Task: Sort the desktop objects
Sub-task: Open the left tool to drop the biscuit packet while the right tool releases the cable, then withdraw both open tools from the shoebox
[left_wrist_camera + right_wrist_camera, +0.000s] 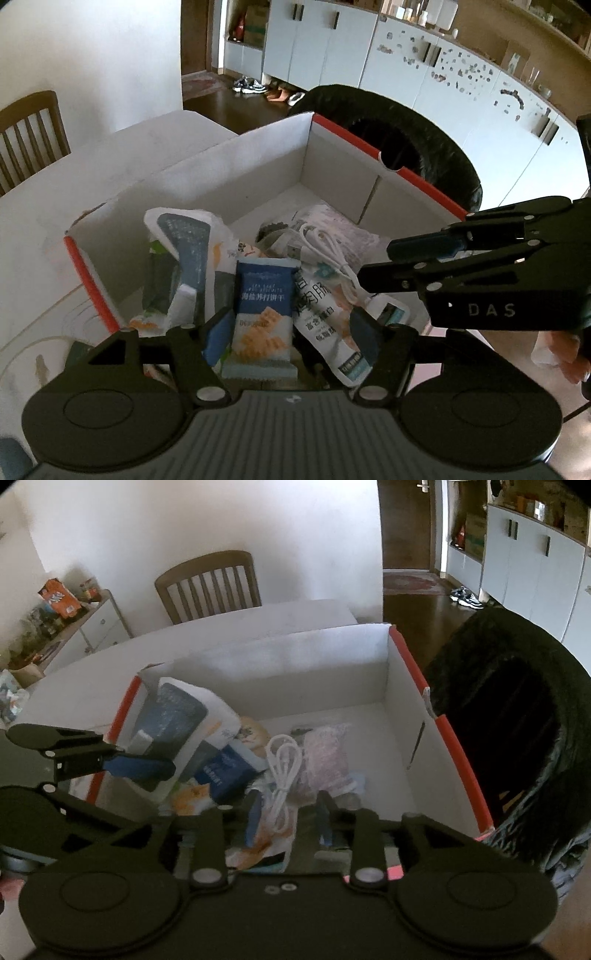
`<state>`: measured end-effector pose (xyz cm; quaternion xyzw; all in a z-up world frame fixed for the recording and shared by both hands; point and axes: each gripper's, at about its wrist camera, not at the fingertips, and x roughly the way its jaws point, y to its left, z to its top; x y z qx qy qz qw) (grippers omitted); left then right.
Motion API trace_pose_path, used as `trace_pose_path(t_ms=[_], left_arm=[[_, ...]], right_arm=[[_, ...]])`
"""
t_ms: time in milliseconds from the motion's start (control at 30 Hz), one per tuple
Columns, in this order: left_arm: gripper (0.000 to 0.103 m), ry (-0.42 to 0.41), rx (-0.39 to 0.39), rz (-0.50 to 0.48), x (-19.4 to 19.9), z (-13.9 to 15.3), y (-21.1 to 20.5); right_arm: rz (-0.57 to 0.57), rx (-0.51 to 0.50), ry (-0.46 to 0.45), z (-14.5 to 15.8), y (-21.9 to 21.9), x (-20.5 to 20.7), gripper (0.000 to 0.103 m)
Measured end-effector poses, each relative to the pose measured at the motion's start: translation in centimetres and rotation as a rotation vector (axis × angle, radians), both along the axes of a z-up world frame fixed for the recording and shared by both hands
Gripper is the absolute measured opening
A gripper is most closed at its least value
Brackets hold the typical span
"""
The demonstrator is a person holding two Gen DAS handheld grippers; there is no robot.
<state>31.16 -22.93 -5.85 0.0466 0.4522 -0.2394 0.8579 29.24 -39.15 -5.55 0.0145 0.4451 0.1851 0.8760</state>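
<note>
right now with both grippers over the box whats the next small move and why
Probably lift both grippers straight up out of the box. The blue cracker packet and white cable already lie inside, and the left gripper and right gripper stand open, gripping nothing.

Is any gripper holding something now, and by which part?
Nothing is held: the left gripper and right gripper stand open over the snack packets in the box.

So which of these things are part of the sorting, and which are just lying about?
Part of the job: box, blue cracker packet, white cable, tall white packet, pink bag.
Just about: chair, black bin bag, shoes, cabinets.
</note>
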Motion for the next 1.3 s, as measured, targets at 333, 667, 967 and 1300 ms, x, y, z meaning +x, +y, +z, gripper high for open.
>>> trace_pose_path(t_ms=[333, 667, 967, 1300], left_arm=[[0.068, -0.039, -0.036, 0.012, -2.2, 2.4, 2.4], [0.068, -0.063, -0.063, 0.021, -4.1, 3.8, 4.6], [0.069, -0.081, -0.070, 0.036, -5.9, 4.6, 6.0], [0.085, -0.101, -0.075, 0.030, -7.6, 5.1, 6.9]], right_arm=[[-0.001, 0.031, -0.031, 2.5, 0.9, -2.2, 0.041], [-0.010, 0.017, -0.080, 3.9, 2.4, -5.0, 0.050], [-0.032, 0.012, -0.125, 4.9, 3.1, -7.3, 0.065], [-0.056, 0.002, -0.170, 5.7, 3.3, -9.7, 0.077]])
